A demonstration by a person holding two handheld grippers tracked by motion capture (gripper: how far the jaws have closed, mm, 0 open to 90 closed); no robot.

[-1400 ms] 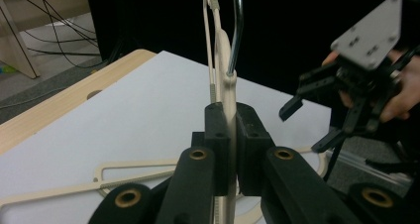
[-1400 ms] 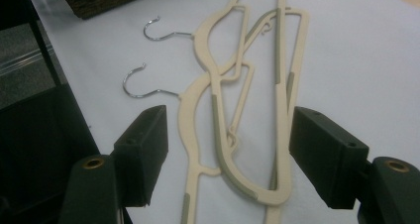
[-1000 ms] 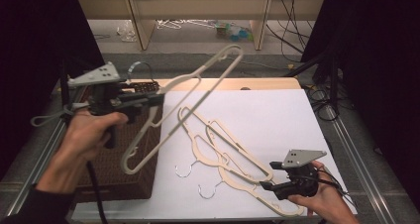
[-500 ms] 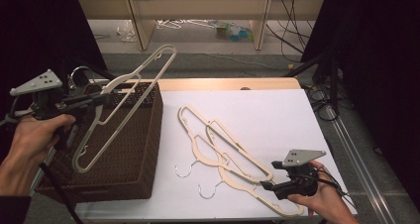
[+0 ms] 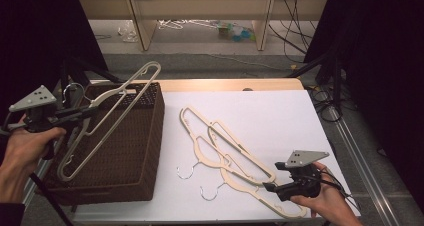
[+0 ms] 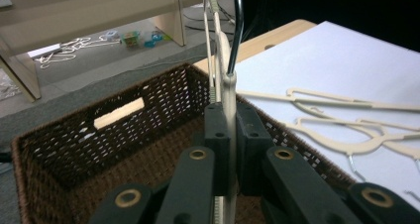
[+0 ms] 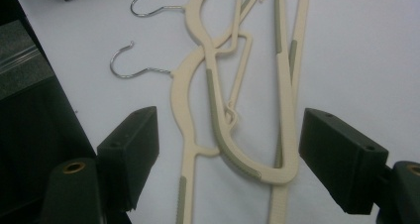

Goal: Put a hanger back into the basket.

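Left gripper view: hanger (image 6: 229, 92) clamped in left claw (image 6: 232, 130), over basket (image 6: 64, 149).

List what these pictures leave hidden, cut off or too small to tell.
- Basket floor: high view, near wall and held hanger cover it.
- Held hanger's lower end: left gripper view, left tongs hide it.
- Lying hangers' far ends: right gripper view, cut by the frame.
- Floor clutter: high view, too small.

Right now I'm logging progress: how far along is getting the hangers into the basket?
Nothing lies in the basket yet. The left claw grips one hanger over it. The right claw stands open around the two hangers left on the white sheet.
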